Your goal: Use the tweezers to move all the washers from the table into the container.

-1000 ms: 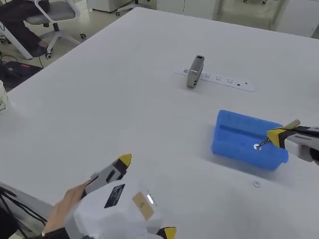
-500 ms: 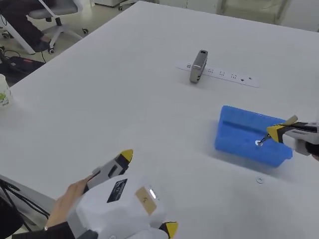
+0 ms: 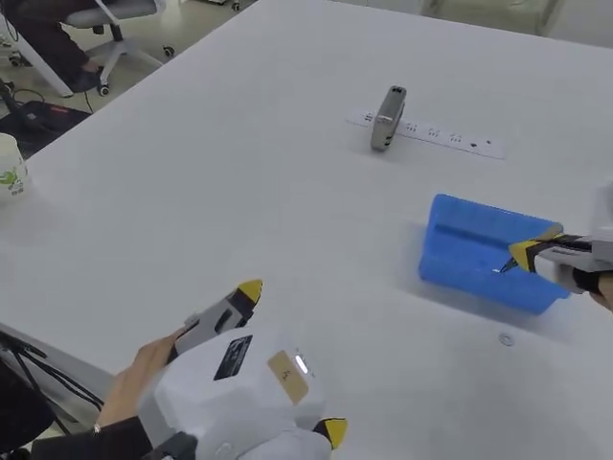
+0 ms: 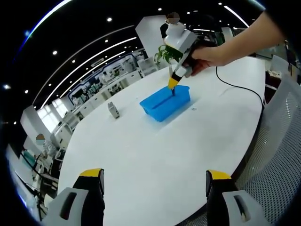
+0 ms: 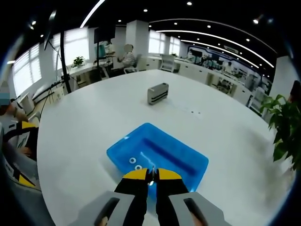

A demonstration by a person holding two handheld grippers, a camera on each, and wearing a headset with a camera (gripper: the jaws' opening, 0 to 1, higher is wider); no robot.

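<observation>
A blue container (image 3: 469,240) stands on the white table at the right. My right gripper (image 3: 532,251) hovers over it, shut on thin tweezers (image 3: 505,266) whose tips point down into it. In the right gripper view the right gripper (image 5: 151,175) holds the tweezers (image 5: 151,170) above the container (image 5: 174,155), and two washers (image 5: 135,164) lie on its floor. I see nothing between the tweezer tips. One washer (image 3: 506,338) lies on the table just in front of the container. My left gripper (image 3: 290,361) is open at the lower left, far from the container (image 4: 162,106), the left gripper (image 4: 155,174) holding nothing.
A white power strip (image 3: 431,134) with a grey device (image 3: 386,118) on it lies beyond the container. A cup (image 3: 10,172) stands at the far left edge. Office chairs stand off the table's far left corner. Wide bare tabletop separates the two grippers.
The washer that hung at the tweezer tips is no longer there. The right gripper stays over the container. The head camera has shifted slightly.
</observation>
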